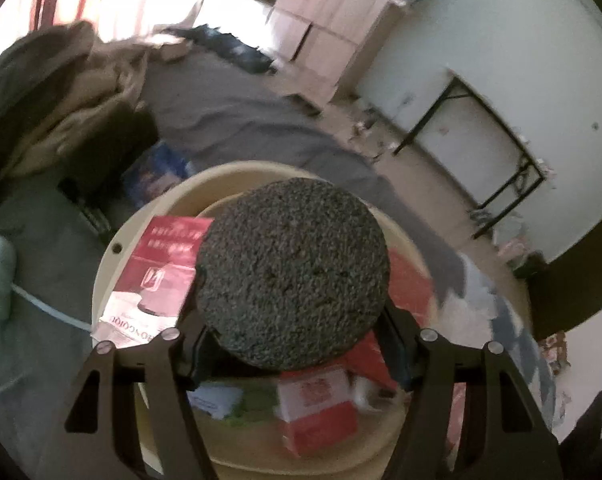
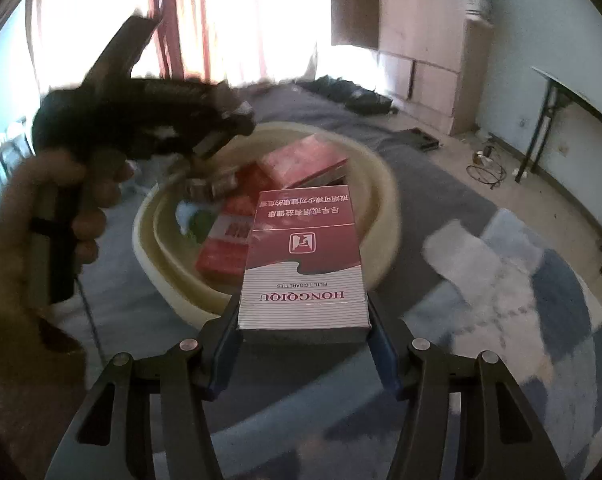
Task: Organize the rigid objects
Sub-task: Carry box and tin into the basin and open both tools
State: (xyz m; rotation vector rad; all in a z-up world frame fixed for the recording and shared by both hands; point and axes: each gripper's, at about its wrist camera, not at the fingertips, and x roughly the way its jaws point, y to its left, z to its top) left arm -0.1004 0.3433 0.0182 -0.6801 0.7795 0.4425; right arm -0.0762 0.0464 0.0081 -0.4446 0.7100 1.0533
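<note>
My left gripper (image 1: 293,300) is shut on a round dark grey speckled stone (image 1: 293,272) and holds it above a cream basin (image 1: 105,280). The basin holds red and white cigarette packs (image 1: 321,412). My right gripper (image 2: 303,316) is shut on a red and white Hongqiqu cigarette pack (image 2: 303,264), held over the basin's near rim (image 2: 169,276). That pack also shows in the left wrist view (image 1: 161,268). The left gripper appears blurred in the right wrist view (image 2: 149,120), above the basin's far left side. More red packs (image 2: 301,160) lie inside.
The basin sits on a grey bed cover (image 1: 229,120). A blue and white patchwork cloth (image 2: 521,288) lies to the right. Piled clothes (image 1: 61,92) lie at the left. A folding table (image 1: 481,140) and a wooden cabinet (image 2: 429,48) stand by the wall.
</note>
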